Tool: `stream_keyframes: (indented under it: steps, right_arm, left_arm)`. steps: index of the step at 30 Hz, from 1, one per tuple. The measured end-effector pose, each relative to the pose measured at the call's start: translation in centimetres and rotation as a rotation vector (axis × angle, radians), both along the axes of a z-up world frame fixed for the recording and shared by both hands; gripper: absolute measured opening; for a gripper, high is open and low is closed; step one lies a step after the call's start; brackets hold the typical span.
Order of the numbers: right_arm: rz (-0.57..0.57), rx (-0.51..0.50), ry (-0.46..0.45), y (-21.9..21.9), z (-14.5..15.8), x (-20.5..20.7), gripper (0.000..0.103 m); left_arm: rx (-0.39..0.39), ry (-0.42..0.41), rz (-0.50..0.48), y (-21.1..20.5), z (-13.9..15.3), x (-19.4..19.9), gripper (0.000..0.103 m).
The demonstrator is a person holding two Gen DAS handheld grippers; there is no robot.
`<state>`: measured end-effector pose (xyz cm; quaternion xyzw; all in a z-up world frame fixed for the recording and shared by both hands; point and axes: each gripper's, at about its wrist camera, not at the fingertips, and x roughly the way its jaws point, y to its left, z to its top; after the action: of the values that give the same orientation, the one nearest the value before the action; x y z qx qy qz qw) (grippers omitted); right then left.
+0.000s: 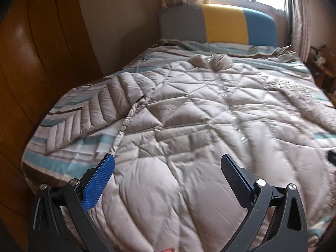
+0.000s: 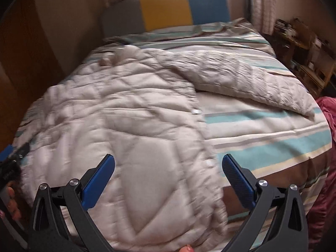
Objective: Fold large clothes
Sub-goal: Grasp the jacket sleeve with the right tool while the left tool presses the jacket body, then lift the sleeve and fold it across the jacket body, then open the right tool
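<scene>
the coat [image 1: 189,113] lies spread flat on the bed [image 2: 273,138], front up, collar toward the headboard [image 1: 224,25], one sleeve [image 1: 84,115] angled out on the left and the other sleeve [image 2: 241,79] out on the right. the left gripper [image 1: 168,163] and the right gripper [image 2: 168,163] both hover over the hem, fingers spread wide and empty. i'd take each sleeve near its cuff, pinch only the top layer, and lay it across the chest before doubling the body, keeping the puffy fabric smooth so trapped air doesn't spring it open.
</scene>
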<state>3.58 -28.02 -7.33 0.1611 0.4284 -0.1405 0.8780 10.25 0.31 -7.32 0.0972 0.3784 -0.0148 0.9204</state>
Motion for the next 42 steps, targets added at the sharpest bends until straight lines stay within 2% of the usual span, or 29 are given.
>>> stream_keyframes:
  steps: [2, 3, 5, 6, 9, 11, 13, 15, 18, 27, 32, 35, 38, 40, 42]
  right_arm:
    - [-0.083, -0.022, 0.008, -2.9, -1.3, 0.5, 0.101]
    - [-0.132, -0.036, 0.043, -4.7, -2.1, 1.0, 0.101]
    - [-0.202, -0.043, 0.065, -7.6, -3.2, 1.5, 0.101]
    - [-0.232, -0.046, 0.065, -8.8, -3.5, 1.5, 0.101]
    - [-0.382, -0.032, 0.04, -13.8, -4.3, 1.3, 0.101]
    - [-0.457, -0.014, 0.034, -16.3, -4.8, 1.2, 0.1]
    - [-0.517, 0.005, 0.054, -18.6, -5.5, 1.3, 0.087]
    - [-0.565, 0.017, 0.077, -20.3, -6.2, 1.6, 0.083]
    - [-0.628, 0.025, 0.095, -22.2, -6.9, 2.0, 0.083]
    - [-0.773, 0.018, 0.064, -25.3, -7.0, 2.2, 0.084]
    - [-0.848, 0.007, 0.046, -26.7, -7.2, 2.9, 0.085]
    - [-0.857, -0.042, 0.079, -26.9, -7.4, 3.9, 0.083]
    - [-0.828, -0.082, 0.095, -26.7, -7.4, 4.9, 0.059]
    - [-0.792, -0.101, 0.096, -26.5, -7.3, 5.8, 0.033]
    - [-0.748, -0.106, 0.088, -26.4, -7.3, 6.5, 0.017]
  left_arm:
    - [0.028, 0.003, 0.01, 0.3, -1.4, 1.9, 0.1]
    - [0.039, 0.006, 0.021, 0.4, -2.0, 2.7, 0.1]
    - [0.073, 0.034, 0.076, 0.9, -3.2, 4.8, 0.1]
    - [0.06, 0.044, 0.1, 1.4, -3.6, 5.6, 0.1]
    - [-0.048, 0.06, 0.155, 3.2, -4.1, 8.0, 0.1]
    - [-0.082, 0.078, 0.171, 3.9, -4.4, 9.5, 0.1]
    - [-0.055, 0.061, 0.191, 3.8, -4.6, 10.6, 0.1]
    - [-0.028, 0.039, 0.189, 3.7, -4.9, 11.7, 0.1]
    - [0.006, 0.026, 0.212, 3.7, -5.5, 13.0, 0.1]
    - [-0.028, 0.088, 0.256, 5.1, -9.0, 14.7, 0.1]
    - [-0.006, 0.073, 0.254, 4.7, -9.4, 14.4, 0.1]
    - [0.006, 0.08, 0.255, 4.6, -9.6, 14.5, 0.1]
    - [0.002, 0.084, 0.254, 4.7, -9.6, 14.5, 0.1]
    - [-0.003, 0.095, 0.251, 4.7, -9.7, 14.7, 0.1]
    - [-0.023, 0.1, 0.248, 4.9, -9.8, 14.8, 0.1]
